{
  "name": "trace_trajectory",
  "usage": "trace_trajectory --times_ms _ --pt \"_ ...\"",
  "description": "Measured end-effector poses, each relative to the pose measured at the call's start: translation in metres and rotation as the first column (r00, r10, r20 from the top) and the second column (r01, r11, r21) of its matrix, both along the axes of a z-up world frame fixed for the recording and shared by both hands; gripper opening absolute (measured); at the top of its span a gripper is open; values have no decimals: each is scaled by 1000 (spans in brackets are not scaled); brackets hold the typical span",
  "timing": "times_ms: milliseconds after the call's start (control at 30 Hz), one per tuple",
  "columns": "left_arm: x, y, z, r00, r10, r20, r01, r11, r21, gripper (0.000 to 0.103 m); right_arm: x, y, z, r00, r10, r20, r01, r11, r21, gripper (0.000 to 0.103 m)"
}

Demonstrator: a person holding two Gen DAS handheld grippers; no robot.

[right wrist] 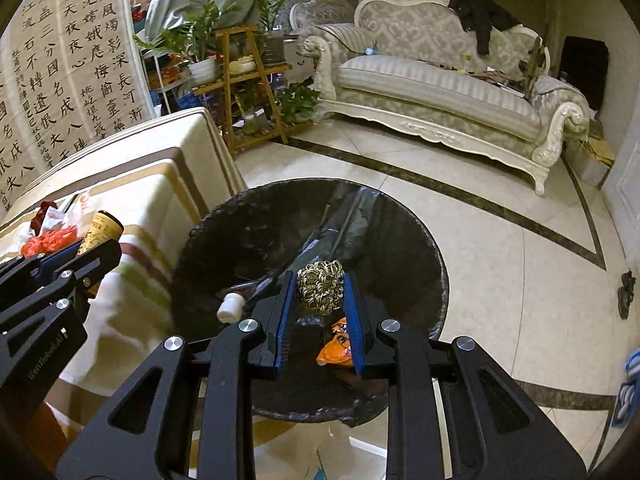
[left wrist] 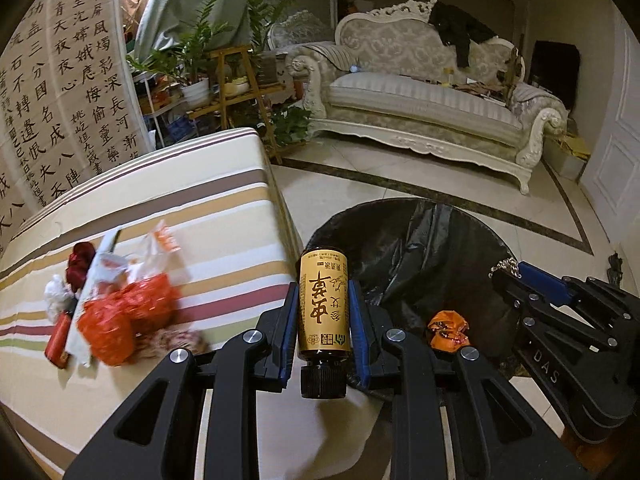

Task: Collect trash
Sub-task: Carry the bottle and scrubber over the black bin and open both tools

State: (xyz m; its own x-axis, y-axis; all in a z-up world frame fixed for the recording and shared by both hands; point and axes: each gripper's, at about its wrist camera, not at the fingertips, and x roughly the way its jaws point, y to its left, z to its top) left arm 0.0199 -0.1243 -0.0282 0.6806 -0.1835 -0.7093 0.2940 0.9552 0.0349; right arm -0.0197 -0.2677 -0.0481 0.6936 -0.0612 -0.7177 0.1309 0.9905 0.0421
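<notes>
The left gripper (left wrist: 323,312) pinched a small brown bottle (left wrist: 323,304) with a gold label, its black cap pointing back toward the camera and its base forward, blue pads pressed on both sides. The bottle hung at the edge between the striped table (left wrist: 180,200) and the black-lined trash bin (left wrist: 420,240), the bin at about 2 o'clock from it. On the table at 9 o'clock from the bottle lay a heap of red wrappers (left wrist: 116,316) with white scraps, blurred. An orange wrapper (left wrist: 448,328) sat inside the bin.

The right gripper (right wrist: 320,300) was clamped on a tangled metal scouring ball (right wrist: 321,286), held directly over the bin's (right wrist: 240,240) open mouth. In that view a small white bottle (right wrist: 231,307) lay in the bin at 9 o'clock from the ball, and the orange wrapper (right wrist: 334,348) at 6 o'clock. A pale sofa (right wrist: 440,92) stood across the tiled floor at 1 o'clock
</notes>
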Motion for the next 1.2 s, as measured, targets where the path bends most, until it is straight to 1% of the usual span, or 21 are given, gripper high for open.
trace_trajectory --times_ms 333,567,633,667,700,767,867,967,1100,1200 --pt "16 -26 -6 1000 -14 -8 14 999 31 25 16 -18 -4 1000 -7 -5 7 1000 16 24" --pt "24 -34 -14 999 -21 -27 22 998 52 25 25 -23 -6 1000 -16 -12 17 1000 22 25" --pt "24 -35 -14 999 -22 -23 24 998 62 28 26 -25 -7 1000 -23 -13 23 999 28 29" --pt "23 -36 -14 999 -24 -22 25 998 64 34 26 -27 -7 1000 -25 -13 26 999 32 36" --pt "23 -35 -14 1000 -21 -20 23 998 64 42 26 -28 -6 1000 -29 -10 30 999 35 39" --pt "22 -34 -13 1000 -18 -12 19 998 58 50 25 -29 -5 999 -35 -6 35 999 34 39" --pt "24 -32 -12 1000 -13 -12 13 998 54 54 23 -30 -4 999 -43 -2 43 998 35 39" --pt "24 -29 -11 1000 -10 -13 11 999 46 55 23 -33 -1 999 -52 1 52 998 38 39" --pt "23 -24 -7 1000 -4 -7 5 999 38 61 21 -35 3 998 -61 8 60 998 36 40" --pt "22 -20 -5 1000 1 -2 -1 999 33 63 20 -33 6 998 -64 12 64 997 35 41"
